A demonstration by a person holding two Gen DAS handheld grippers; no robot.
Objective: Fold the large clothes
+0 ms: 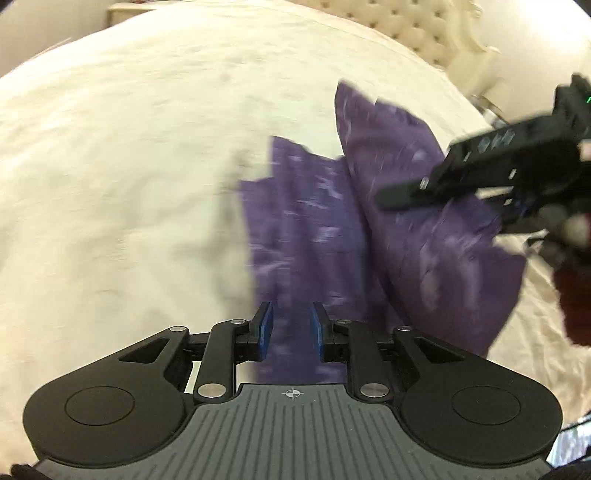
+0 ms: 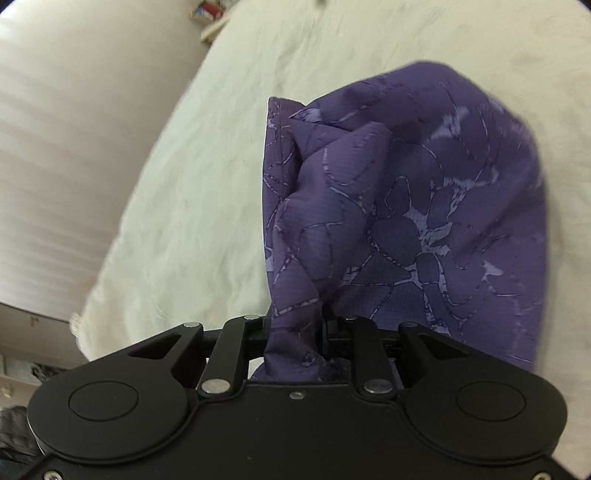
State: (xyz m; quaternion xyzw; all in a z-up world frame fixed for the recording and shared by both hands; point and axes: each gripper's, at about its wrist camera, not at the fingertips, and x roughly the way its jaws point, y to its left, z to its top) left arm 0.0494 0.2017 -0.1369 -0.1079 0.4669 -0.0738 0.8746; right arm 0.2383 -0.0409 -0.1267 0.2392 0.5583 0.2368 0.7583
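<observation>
No brand, label or readable writing shows anywhere; the only mark is a small crosshair printed on the grey ribbed plate at the bottom centre of the left wrist view.

The left gripper (image 1: 290,328) sits at the bottom centre of its frame, pointing up the frame over the cloth (image 1: 306,236). Its blue pads (image 1: 265,325) are spread apart with a strip of cloth visible between them; nothing is pinched, and whether the pads touch the fabric cannot be told.

The right gripper (image 1: 391,195) enters from the right edge of the left wrist view, at mid-height, blurred, angled down and to the left, with a fold of cloth hanging around it. In its own view, the right gripper (image 2: 295,332) is at the bottom centre, its jaws pressed together on a bunched handful of cloth (image 2: 406,221) that rises out of the jaws and billows toward the upper right of the frame.

The cloth is purple with a paler cracked pattern. It lies on a cream bedspread (image 1: 129,166), right of centre in the left wrist view, partly lifted on its right side. A tufted headboard (image 1: 417,29) shows at the top right.
</observation>
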